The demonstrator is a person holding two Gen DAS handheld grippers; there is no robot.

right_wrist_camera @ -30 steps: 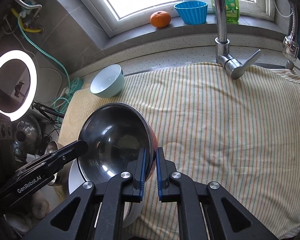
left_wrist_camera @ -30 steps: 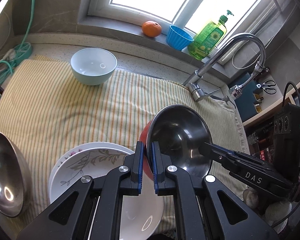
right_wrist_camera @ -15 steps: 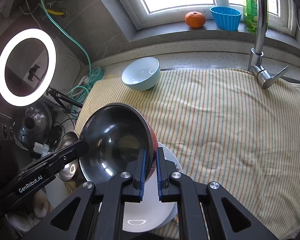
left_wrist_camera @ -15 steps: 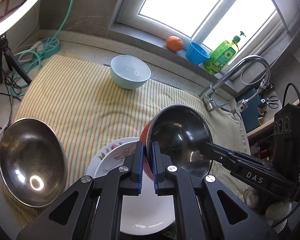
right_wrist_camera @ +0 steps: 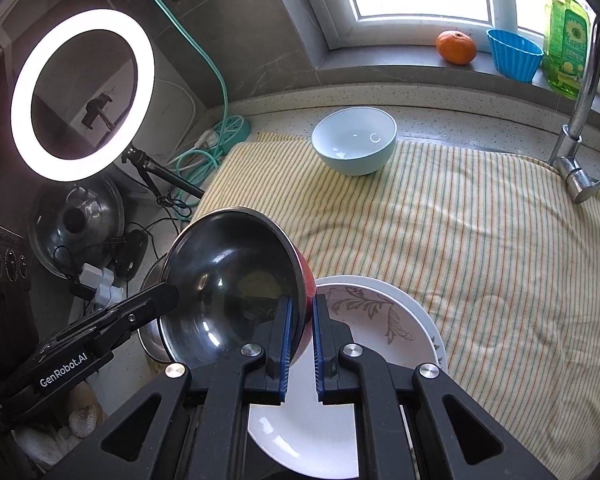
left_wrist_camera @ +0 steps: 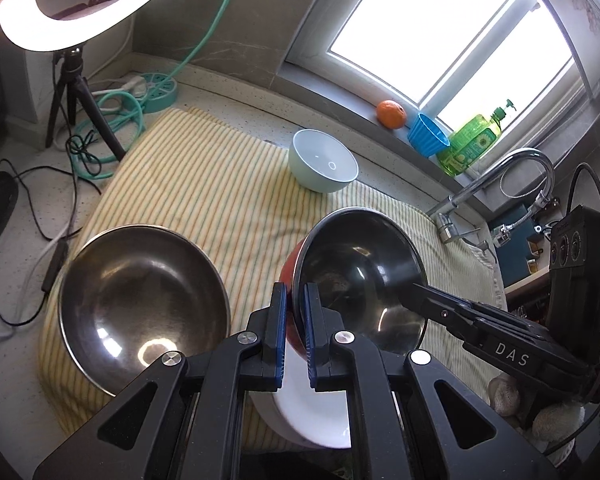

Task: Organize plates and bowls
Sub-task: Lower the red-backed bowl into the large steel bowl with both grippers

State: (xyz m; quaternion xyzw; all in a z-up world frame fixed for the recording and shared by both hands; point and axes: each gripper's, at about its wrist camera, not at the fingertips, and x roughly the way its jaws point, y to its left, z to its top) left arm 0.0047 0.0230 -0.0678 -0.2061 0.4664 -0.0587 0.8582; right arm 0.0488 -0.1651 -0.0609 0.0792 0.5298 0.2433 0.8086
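A steel bowl with a red outside hangs tilted above the striped towel. My left gripper is shut on its near rim. My right gripper is shut on the opposite rim and shows in the left wrist view as a black finger reaching in. Directly below lie stacked white plates with a leaf pattern. A larger steel bowl rests on the towel's left end, beside the held bowl. A pale blue bowl stands at the towel's far edge.
A lit ring light on a tripod, coiled green hose and cables crowd the left counter, with a pot lid beside them. A faucet rises at the right. An orange, blue cup and green soap bottle sit on the windowsill.
Both grippers carried the red-and-steel bowl leftward over the towel. The large steel bowl has come nearer beside it, and the plates now lie under the held bowl.
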